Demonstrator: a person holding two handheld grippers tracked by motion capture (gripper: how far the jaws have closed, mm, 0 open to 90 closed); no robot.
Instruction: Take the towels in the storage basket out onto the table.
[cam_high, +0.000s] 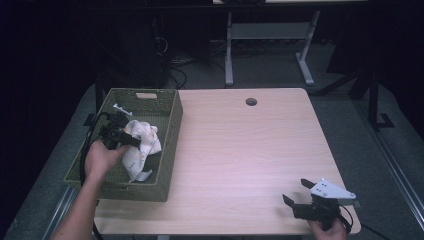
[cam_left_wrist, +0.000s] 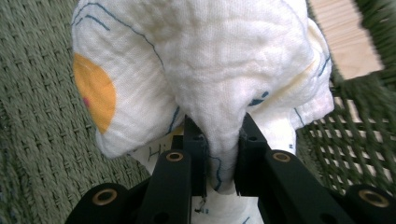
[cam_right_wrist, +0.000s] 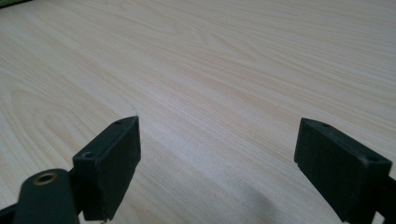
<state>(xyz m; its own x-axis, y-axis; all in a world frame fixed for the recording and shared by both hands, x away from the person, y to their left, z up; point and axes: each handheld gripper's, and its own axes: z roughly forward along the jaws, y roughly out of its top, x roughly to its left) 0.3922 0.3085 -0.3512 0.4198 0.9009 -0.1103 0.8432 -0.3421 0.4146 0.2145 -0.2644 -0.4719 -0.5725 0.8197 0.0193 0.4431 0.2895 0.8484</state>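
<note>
- My left hand-held gripper (cam_left_wrist: 223, 154) is clenched on a bunched fold of the white cloth (cam_left_wrist: 205, 70); the fold rises from between the jaws and billows above them.
- Cloth carries an orange patch and thin blue lines.
- Cloth sits inside the green woven basket (cam_high: 167, 145), its tail trailing on the basket floor.
- Basket stands at the left edge of the worktop (cam_high: 250, 150).
- My right hand-held gripper (cam_high: 296, 192) is released, jaws wide, nothing between them, well apart from the basket at the worktop's near right corner.
</note>
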